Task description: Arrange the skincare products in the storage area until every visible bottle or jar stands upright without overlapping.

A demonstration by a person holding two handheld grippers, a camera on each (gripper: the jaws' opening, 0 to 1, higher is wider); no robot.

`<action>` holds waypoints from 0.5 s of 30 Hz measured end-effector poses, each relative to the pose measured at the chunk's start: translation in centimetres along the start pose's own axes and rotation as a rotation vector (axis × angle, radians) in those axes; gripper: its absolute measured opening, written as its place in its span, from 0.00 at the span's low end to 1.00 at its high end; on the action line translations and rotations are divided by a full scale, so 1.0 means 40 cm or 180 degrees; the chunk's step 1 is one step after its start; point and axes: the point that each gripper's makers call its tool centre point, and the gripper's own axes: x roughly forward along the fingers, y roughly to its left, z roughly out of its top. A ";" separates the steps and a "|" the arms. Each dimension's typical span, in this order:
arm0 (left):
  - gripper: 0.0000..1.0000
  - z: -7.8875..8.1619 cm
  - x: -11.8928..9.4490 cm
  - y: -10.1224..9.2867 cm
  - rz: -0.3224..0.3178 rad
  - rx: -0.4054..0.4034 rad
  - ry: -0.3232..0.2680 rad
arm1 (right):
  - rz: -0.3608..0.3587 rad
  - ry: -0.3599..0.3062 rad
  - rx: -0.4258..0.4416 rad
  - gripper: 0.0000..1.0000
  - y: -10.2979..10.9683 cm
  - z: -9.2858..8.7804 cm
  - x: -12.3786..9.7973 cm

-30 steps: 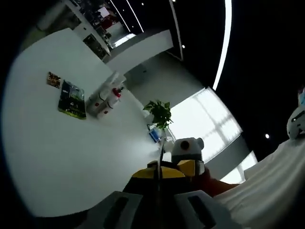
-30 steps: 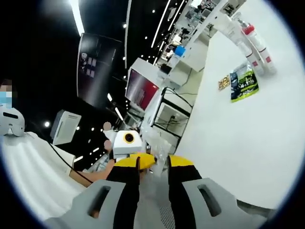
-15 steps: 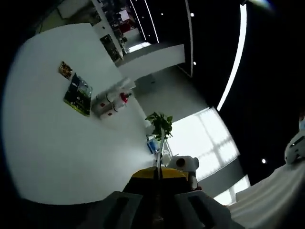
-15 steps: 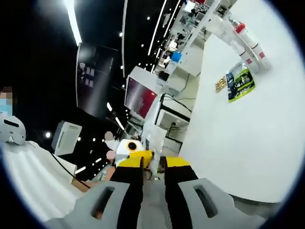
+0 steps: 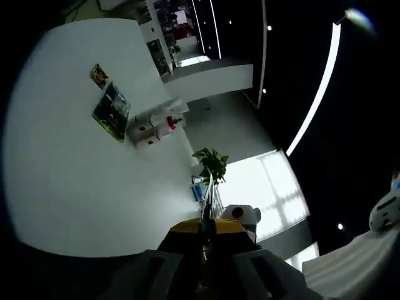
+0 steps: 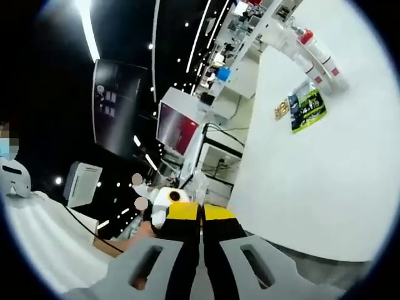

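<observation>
Both grippers, left gripper (image 5: 208, 230) and right gripper (image 6: 200, 212), just pinched closed, holding nothing. Bottles (image 5: 154, 127) lie tipped near tabletop's (image 5: 81, 187) far edge, beside green packet (image 5: 112, 111); arranging not started.

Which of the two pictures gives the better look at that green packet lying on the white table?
The right gripper view: the green packet lies face-on there, its print brightly lit on the white table. In the left gripper view the packet is darker and seen at a slant, beside the white bottles.
</observation>
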 end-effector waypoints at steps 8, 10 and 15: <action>0.06 0.047 -0.023 0.005 0.0056 0.0023 -0.0149 | -0.0004 0.0239 0.0069 0.00 0.000 -0.015 -0.005; 0.04 0.039 -0.024 -0.001 0.0017 0.0066 -0.0067 | 0.0005 0.0253 0.0083 0.00 0.000 -0.018 -0.007; 0.01 0.034 -0.028 0.001 0.0043 0.0203 -0.0011 | 0.0008 0.0207 0.0144 0.00 -0.007 -0.019 -0.010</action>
